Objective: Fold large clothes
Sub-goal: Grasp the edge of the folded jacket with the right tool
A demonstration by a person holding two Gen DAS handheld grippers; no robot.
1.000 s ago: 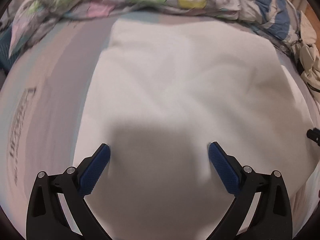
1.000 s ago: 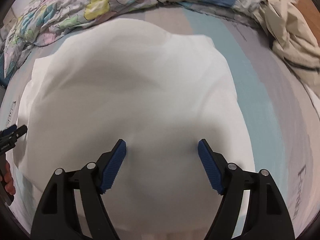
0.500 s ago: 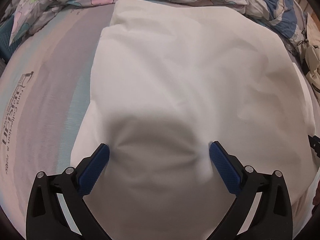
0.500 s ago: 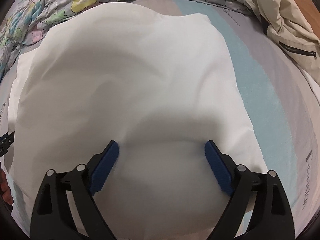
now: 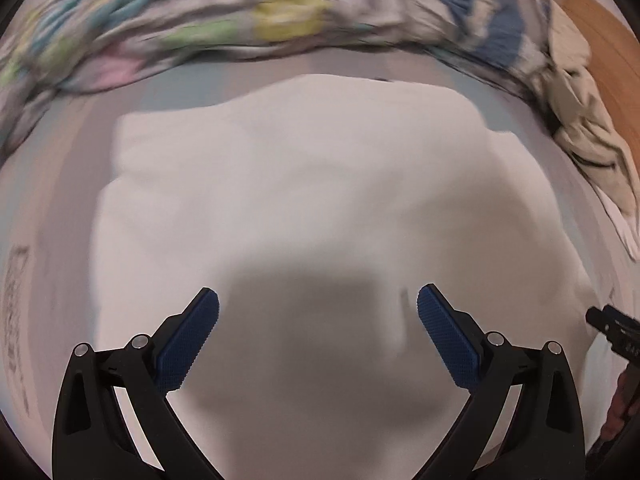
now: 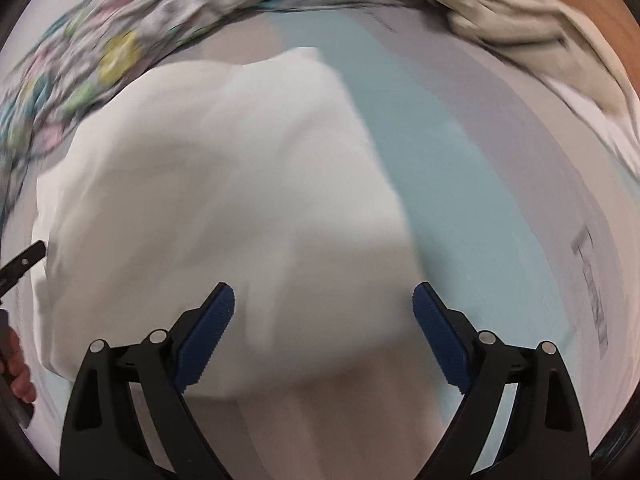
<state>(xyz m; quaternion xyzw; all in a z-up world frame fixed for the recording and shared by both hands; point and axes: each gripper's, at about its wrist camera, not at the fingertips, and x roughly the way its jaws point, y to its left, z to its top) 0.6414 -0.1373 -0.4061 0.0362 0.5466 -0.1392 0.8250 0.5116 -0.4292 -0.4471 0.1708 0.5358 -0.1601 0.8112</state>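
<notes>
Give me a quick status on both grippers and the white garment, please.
Left gripper open, right gripper open, both empty. White cloth garment lies flat on striped bedsheet. Nothing on top of it.

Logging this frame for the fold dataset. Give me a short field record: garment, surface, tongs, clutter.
garment: white cloth garment, lying on the bed, partly folded, soft creases
surface: bed sheet with pale blue and grey stripes
left tongs: open, above the garment, nothing between the pads
right tongs: open, over the garment's right edge, nothing gripped
clutter: flower-print quilt bunched along the far side; crumpled beige jacket at far right
image quality: motion blur in both views
</notes>
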